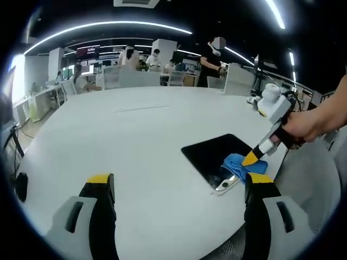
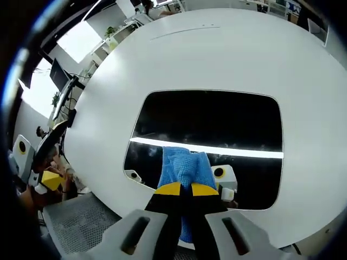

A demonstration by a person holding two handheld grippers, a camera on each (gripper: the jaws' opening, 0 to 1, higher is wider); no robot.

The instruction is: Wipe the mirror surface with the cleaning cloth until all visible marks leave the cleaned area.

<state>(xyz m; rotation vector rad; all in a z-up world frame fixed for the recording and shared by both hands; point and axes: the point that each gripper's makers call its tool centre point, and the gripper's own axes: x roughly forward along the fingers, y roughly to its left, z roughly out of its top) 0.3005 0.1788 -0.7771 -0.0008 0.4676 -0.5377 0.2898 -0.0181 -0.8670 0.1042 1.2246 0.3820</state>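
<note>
The blue cloth [image 2: 184,168] is pinched between the closed jaws of the right gripper [image 2: 180,189] and pressed onto the dark mirror [image 2: 217,119], which lies flat on the white tabletop [image 2: 217,49] (near its edge). The left gripper [image 1: 179,187] is held wide apart above the tabletop, gripping nothing.

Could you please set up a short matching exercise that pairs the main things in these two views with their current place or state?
Things:
1. blue cloth
2. mirror
3. left gripper
4. right gripper

States:
A. jaws apart, holding nothing, above the white table
B. lying flat on the table, dark and reflective
C. jaws shut on the cloth
D. pressed against the mirror's near edge

Pairs: 1-D, 2-B, 3-A, 4-C
</note>
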